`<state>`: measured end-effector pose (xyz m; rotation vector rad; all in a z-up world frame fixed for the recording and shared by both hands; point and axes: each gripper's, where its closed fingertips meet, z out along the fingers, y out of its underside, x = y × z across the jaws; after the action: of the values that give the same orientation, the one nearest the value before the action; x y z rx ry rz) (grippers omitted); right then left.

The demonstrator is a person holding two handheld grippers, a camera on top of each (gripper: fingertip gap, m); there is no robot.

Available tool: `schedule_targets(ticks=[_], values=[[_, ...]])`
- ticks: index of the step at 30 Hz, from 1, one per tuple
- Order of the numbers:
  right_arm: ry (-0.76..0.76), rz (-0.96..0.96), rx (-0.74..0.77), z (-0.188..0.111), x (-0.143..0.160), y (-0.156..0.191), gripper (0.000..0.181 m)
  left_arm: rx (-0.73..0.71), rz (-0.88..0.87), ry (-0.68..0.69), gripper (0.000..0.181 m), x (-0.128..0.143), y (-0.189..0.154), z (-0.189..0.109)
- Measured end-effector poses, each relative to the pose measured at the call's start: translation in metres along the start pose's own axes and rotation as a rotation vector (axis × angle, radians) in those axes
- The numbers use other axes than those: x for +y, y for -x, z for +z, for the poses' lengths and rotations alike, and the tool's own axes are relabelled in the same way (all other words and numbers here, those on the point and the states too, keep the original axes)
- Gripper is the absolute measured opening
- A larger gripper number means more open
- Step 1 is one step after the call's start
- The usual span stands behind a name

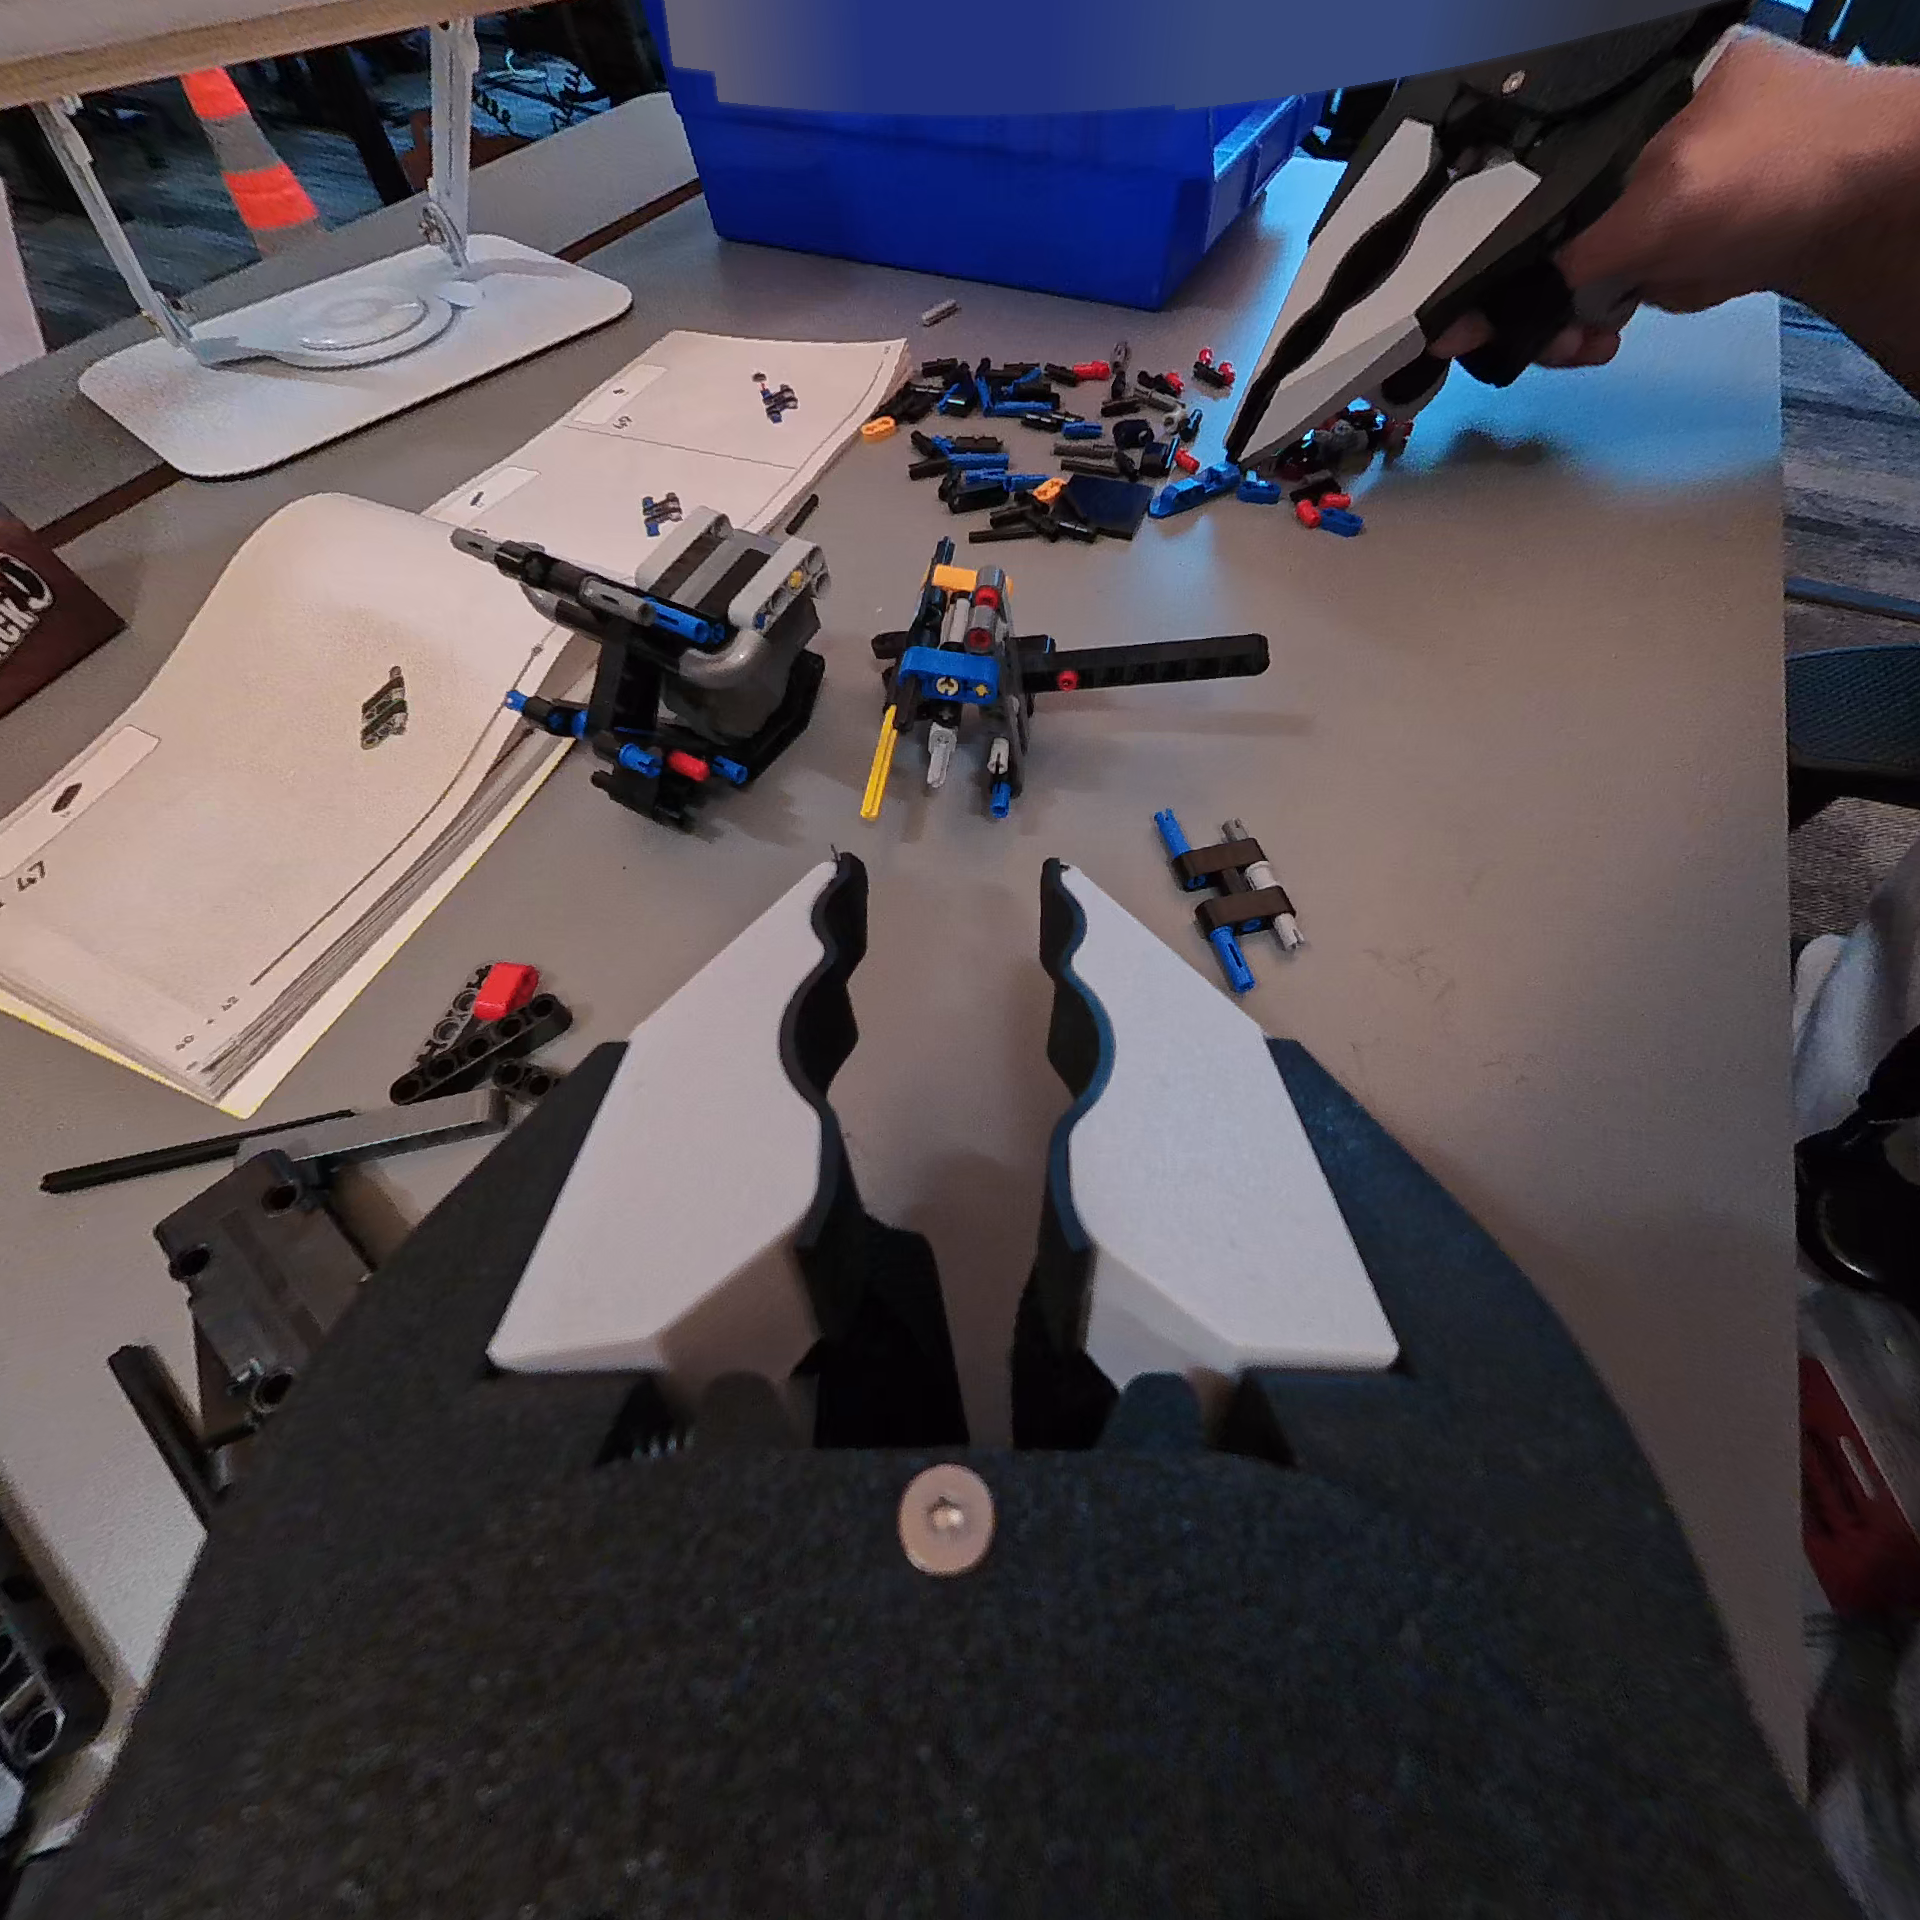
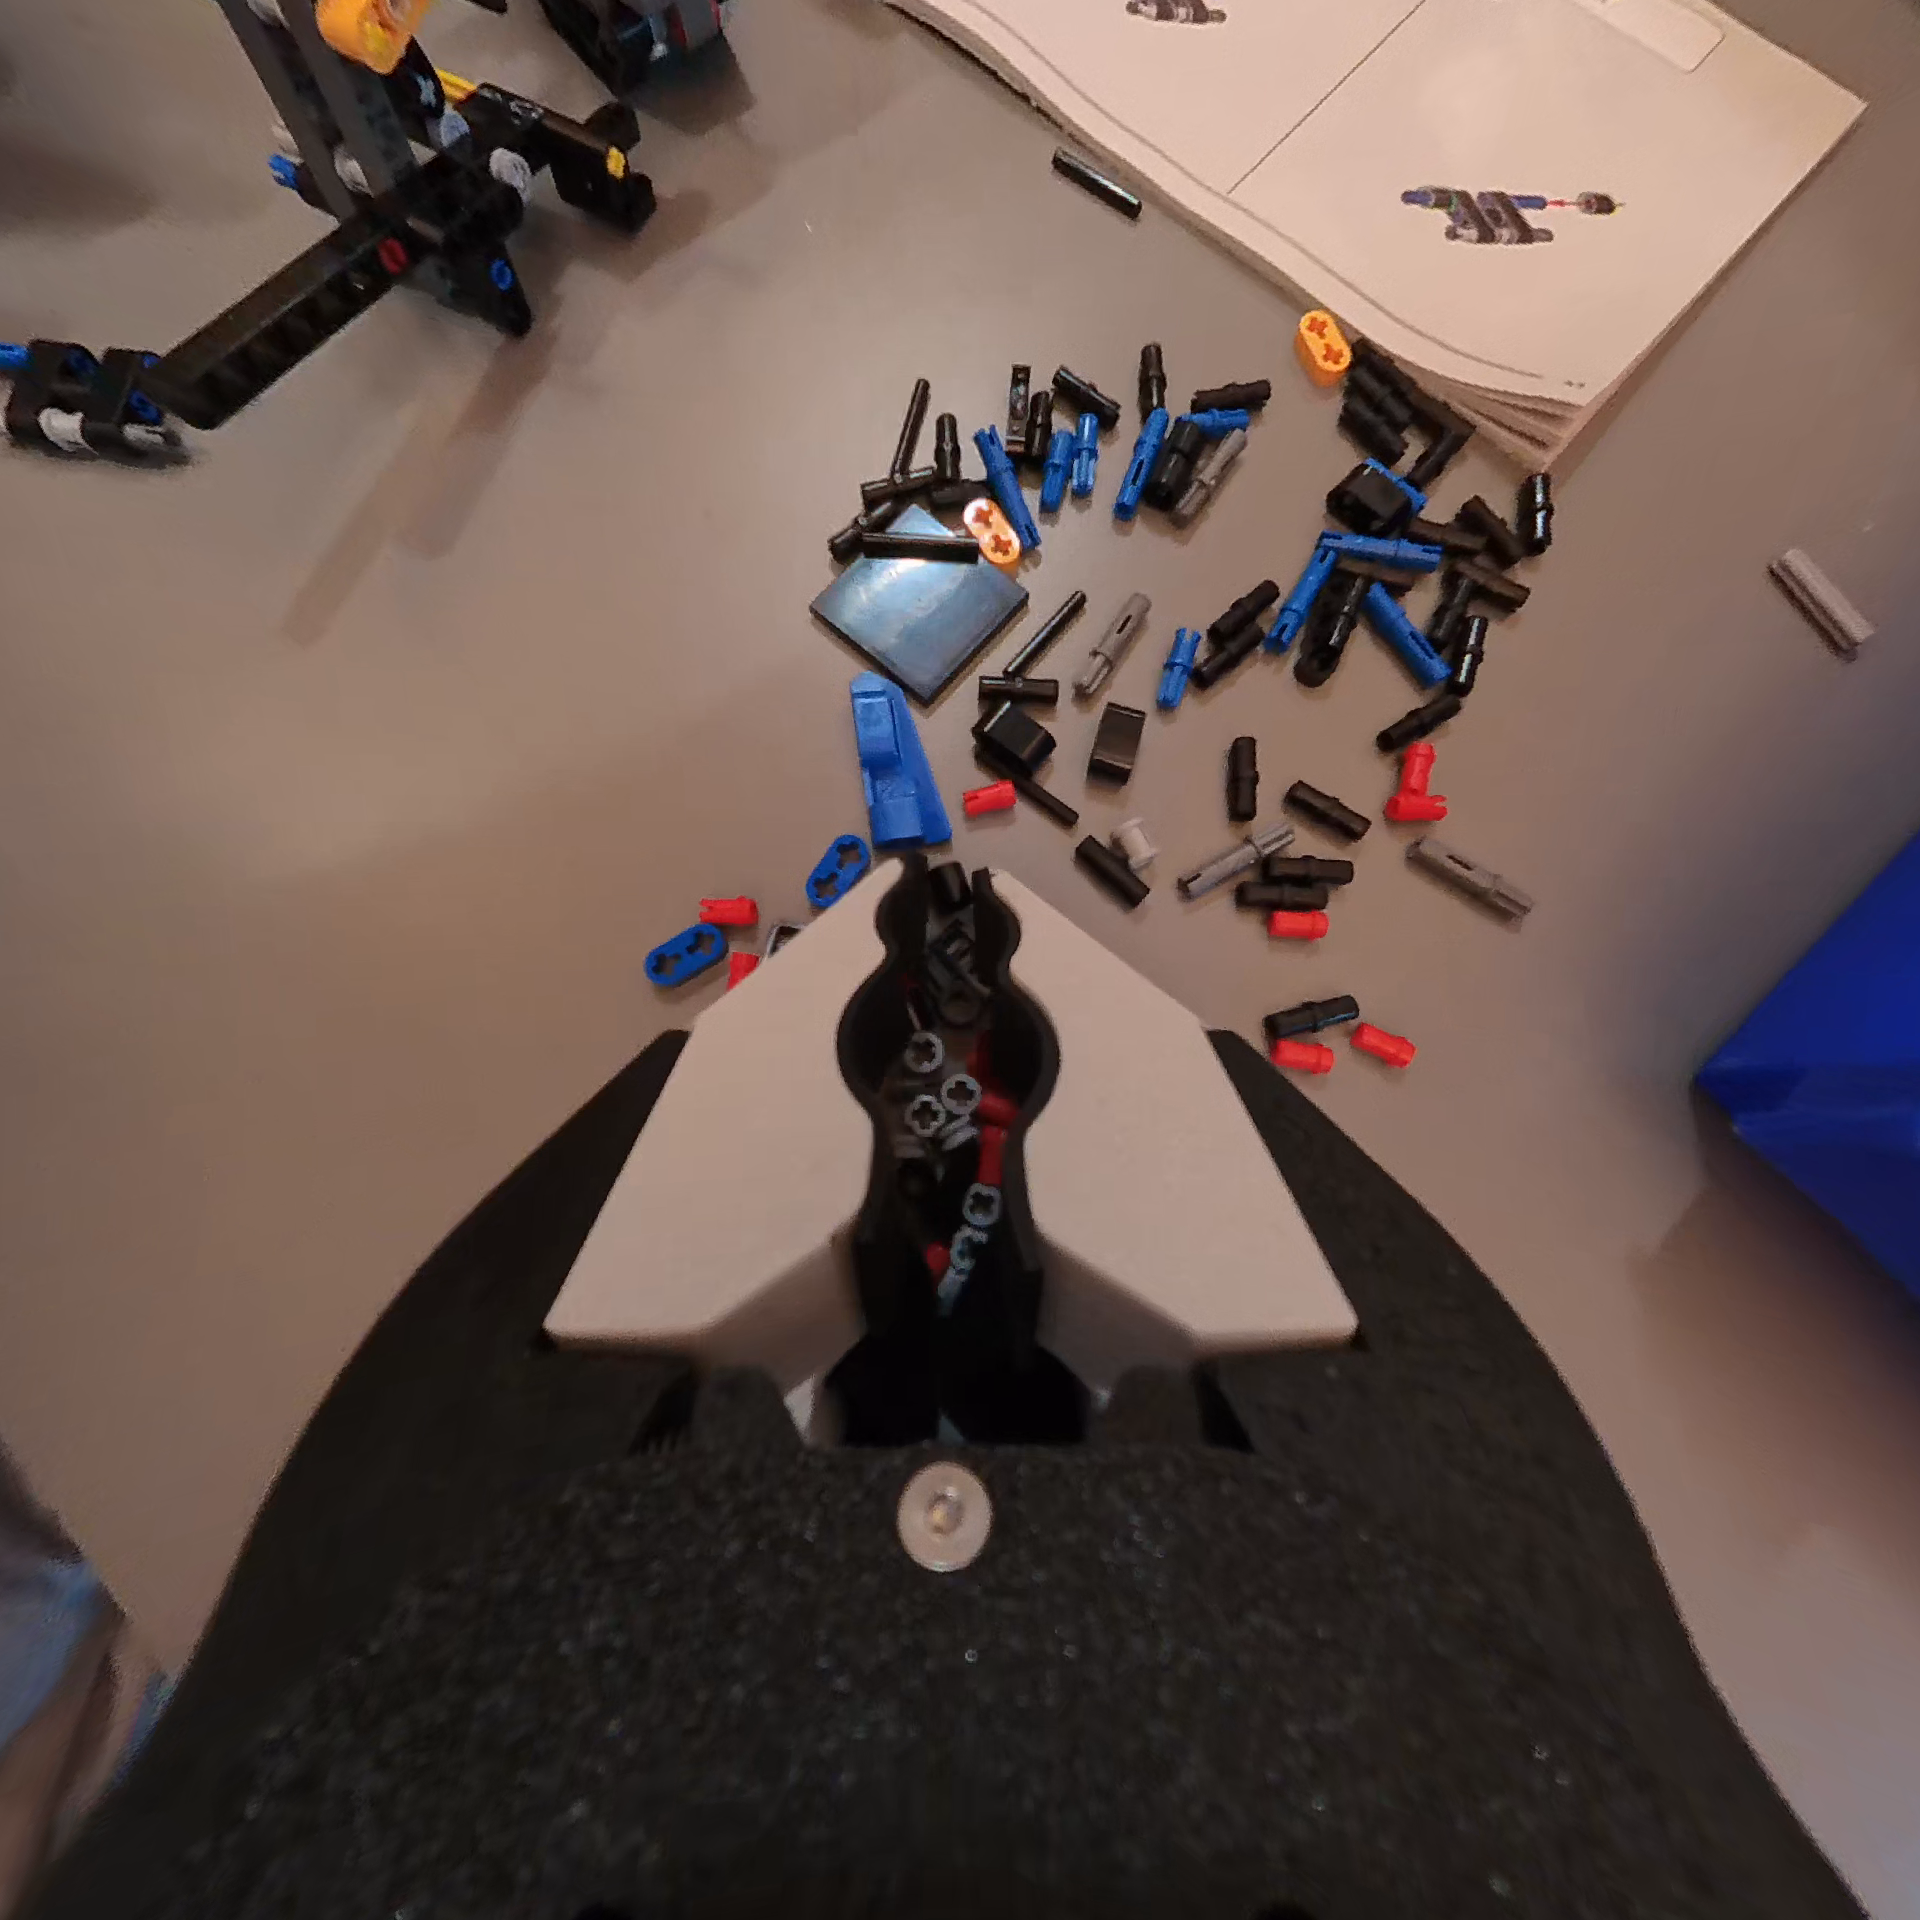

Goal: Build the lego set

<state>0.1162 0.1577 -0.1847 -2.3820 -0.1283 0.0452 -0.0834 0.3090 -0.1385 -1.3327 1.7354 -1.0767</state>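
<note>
Pins, glossy plastic, black, blue and red, lie scattered in a loose pile [image 2: 1195,644] on the smooth grey tabletop [image 1: 1455,727]. Right claw [image 2: 948,878] is down at the pile's near edge, clenched on a small black pin [image 2: 943,885], with a blue wedge-shaped piece [image 2: 891,764] just beyond its tips. Left claw [image 1: 951,868], released and empty, hovers well short of the pile, behind a blue-and-black assembly [image 1: 971,675].

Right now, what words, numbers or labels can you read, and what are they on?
Instruction booklet: printed step and page numbers, which I will not quote.
Brown card at the left edge: white lettering, cut off by the frame, not quoted.
Loose lego parts: no readable writing.
</note>
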Motion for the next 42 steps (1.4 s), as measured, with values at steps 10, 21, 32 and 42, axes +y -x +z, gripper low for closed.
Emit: schedule_targets(ticks=[10,21,32,42], values=[[-0.217,-0.03,0.008,-0.025,-0.042,0.01,0.006,-0.014,0.033,0.005,0.032,0.001,-0.002,0.0],[-0.133,-0.178,-0.238,0.025,-0.057,0.123,0.006,-0.077,0.042,-0.057,0.029,-0.001,0.001,-0.021],[-0.049,-0.236,-0.216,0.051,-0.055,0.137,0.007,-0.091,0.085,-0.015,0.027,0.005,-0.003,-0.019],[-0.135,-0.146,-0.085,0.006,-0.035,0.112,0.023,-0.106,0.062,-0.024,0.027,0.005,0.001,-0.021]])
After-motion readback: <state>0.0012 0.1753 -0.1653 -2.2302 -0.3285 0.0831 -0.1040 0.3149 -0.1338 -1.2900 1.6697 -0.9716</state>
